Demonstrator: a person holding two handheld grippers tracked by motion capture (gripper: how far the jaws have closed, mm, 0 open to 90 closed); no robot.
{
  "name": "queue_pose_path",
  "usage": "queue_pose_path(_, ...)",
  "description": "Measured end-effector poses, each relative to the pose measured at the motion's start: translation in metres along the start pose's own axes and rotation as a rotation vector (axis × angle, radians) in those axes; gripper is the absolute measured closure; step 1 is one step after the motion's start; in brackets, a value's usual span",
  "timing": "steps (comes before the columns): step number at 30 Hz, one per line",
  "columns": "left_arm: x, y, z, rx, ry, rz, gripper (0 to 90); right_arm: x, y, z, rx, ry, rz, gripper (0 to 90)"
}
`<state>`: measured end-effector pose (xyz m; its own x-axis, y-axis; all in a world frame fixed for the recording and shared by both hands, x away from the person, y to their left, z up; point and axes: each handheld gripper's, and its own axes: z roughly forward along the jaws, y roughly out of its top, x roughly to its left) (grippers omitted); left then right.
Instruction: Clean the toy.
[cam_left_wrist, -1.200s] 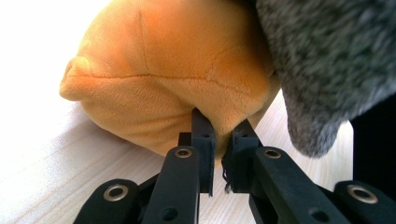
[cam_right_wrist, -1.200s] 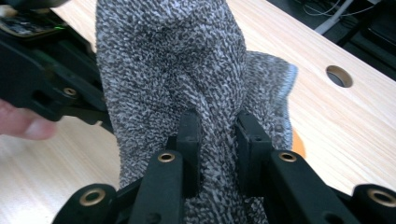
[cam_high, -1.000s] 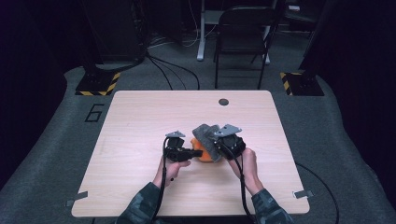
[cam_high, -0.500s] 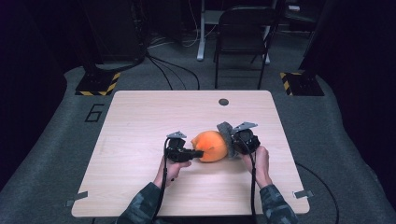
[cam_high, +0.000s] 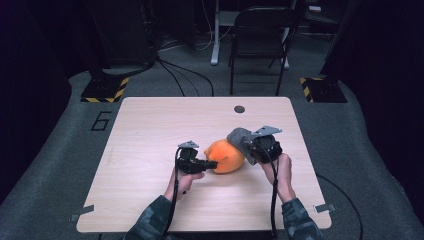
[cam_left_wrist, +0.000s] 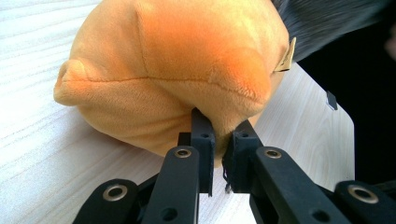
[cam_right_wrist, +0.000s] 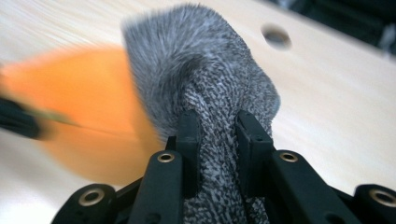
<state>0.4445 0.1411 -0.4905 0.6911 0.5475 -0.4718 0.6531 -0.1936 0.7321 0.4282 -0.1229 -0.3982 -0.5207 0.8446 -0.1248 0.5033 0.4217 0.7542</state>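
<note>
- Orange plush (cam_high: 226, 156) resting on the tabletop (cam_high: 150, 130), near the middle, between the two hands.
- Left hand-held gripper (cam_high: 212, 163) almost closed, pinching a small fold of the plush (cam_left_wrist: 177, 70) at its lower edge; jaws nearly together, with only thin fabric between them.
- Right hand-held gripper (cam_high: 246, 145) closed on a grey sock (cam_right_wrist: 210, 84), holding it at a bunched part; jaws pressing into the knit from both sides.
- Sock (cam_high: 240, 138) lifted just above the right end of the plush, maybe touching it; cannot tell for sure.
- Plush looking very soft and light: surface sinking in where the left jaws bite, seam lines (cam_left_wrist: 154, 80) folding easily.
- Likely to deform instead of resisting, so a pinch of fabric probably enough to hold it, no need to span the whole body.
- Best places to take hold, by judgement: a seam ridge, the small bump (cam_left_wrist: 70, 77) at one side, or any loose fold.
- Small tag (cam_left_wrist: 288, 55) at the far side also possible, but thin and maybe weak.
- Not fragile and not slippery; fuzzy pile giving good friction to the jaws.
- Sock also soft and stretchy, likely to hang and swing when moved; better to hold near the opening if pulling it over the plush.
- Round hole (cam_high: 239, 109) in the tabletop, well apart from the work.
</note>
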Motion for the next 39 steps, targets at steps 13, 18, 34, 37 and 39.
queue_pose_path(13,-0.001,-0.001,0.001,0.003,-0.005,0.006,83.7,0.068,0.006,0.011,0.016,0.074,-0.199,73.5)
queue_pose_path(18,-0.001,-0.001,0.002,0.003,-0.008,0.003,83.6,0.054,0.005,0.01,0.024,0.058,-0.178,73.5)
queue_pose_path(34,-0.001,-0.002,0.003,0.006,-0.019,0.0,83.6,-0.008,-0.021,0.036,0.119,-0.016,0.006,73.7)
queue_pose_path(37,-0.002,-0.002,0.003,0.008,-0.014,0.005,83.6,-0.016,-0.029,0.047,0.15,-0.028,0.025,73.7)
queue_pose_path(39,-0.001,-0.002,0.004,0.007,-0.016,0.01,83.6,-0.02,-0.036,0.055,0.176,-0.018,0.048,73.7)
